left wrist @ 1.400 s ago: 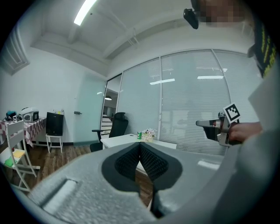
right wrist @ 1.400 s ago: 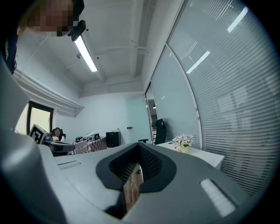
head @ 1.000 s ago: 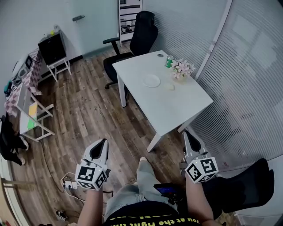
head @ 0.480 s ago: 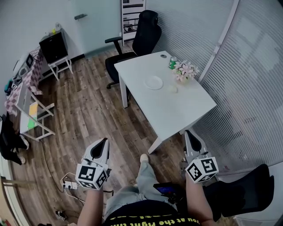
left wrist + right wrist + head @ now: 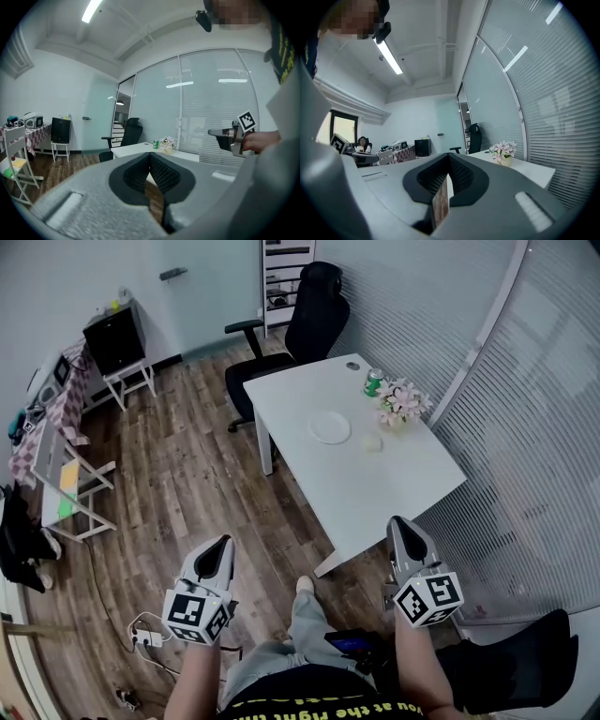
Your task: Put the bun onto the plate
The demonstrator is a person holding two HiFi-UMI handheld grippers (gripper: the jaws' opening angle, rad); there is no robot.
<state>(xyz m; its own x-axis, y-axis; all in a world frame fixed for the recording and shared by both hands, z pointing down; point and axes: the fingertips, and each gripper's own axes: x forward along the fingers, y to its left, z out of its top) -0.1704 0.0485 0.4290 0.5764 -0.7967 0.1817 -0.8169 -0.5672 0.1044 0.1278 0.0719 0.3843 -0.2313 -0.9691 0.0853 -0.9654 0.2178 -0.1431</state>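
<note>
The bun (image 5: 372, 442), small and pale, lies on the white table (image 5: 375, 493) just right of the round white plate (image 5: 330, 428). Both are well ahead of me, out of reach of either gripper. My left gripper (image 5: 221, 542) hangs over the wooden floor, left of the table's near corner, jaws shut and empty (image 5: 150, 157). My right gripper (image 5: 397, 523) is held near the table's front edge, shut with nothing in it (image 5: 449, 161). In the gripper views the bun and plate cannot be made out.
A vase of pink flowers (image 5: 401, 401) and a green can (image 5: 374, 382) stand behind the bun. A black office chair (image 5: 300, 329) sits at the table's far end. A glass wall with blinds (image 5: 525, 427) runs along the right. A folding rack (image 5: 66, 474) stands at left.
The table has drawn nearer in the head view. Both grippers were carried forward toward it, still shut and side by side.
</note>
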